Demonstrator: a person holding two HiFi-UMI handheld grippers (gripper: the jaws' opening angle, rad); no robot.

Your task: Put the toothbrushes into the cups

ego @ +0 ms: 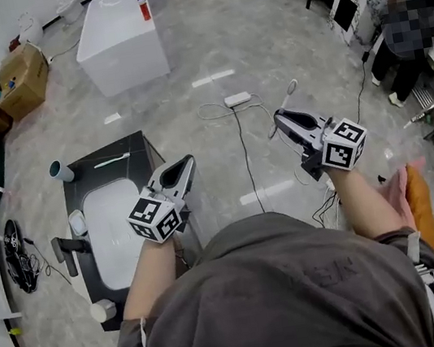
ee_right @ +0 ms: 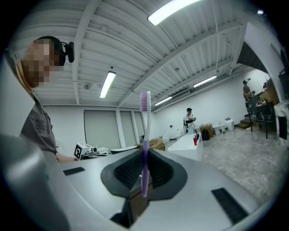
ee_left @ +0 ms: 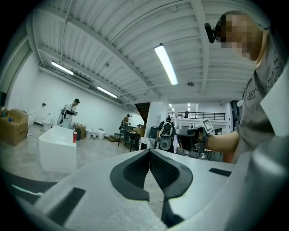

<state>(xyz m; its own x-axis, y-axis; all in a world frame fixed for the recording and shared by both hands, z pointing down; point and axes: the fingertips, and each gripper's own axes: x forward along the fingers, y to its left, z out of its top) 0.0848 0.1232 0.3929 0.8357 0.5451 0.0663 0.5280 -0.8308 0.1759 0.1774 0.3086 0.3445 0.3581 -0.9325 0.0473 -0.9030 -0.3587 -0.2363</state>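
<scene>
My right gripper (ego: pixel 277 117) (ee_right: pixel 144 155) is shut on a purple and white toothbrush (ee_right: pixel 145 135) that stands upright between its pads; in the head view the toothbrush (ego: pixel 290 90) sticks out past the jaw tips over the floor. My left gripper (ego: pixel 190 161) (ee_left: pixel 149 152) is shut with nothing in it, just right of the black table (ego: pixel 138 145). On that table lie a blue cup (ego: pixel 58 171) on its side at the far corner and a white toothbrush (ego: pixel 112 160). A white cup (ego: pixel 78 223) stands beside the sink (ego: pixel 115 227).
A black faucet (ego: pixel 66 253) and another white cup (ego: pixel 102 310) are at the table's left side. On the floor are a power strip (ego: pixel 237 99) with cables, a white tub (ego: pixel 118 37) and a cardboard box (ego: pixel 20 78). A person (ego: pixel 404 38) sits at the right.
</scene>
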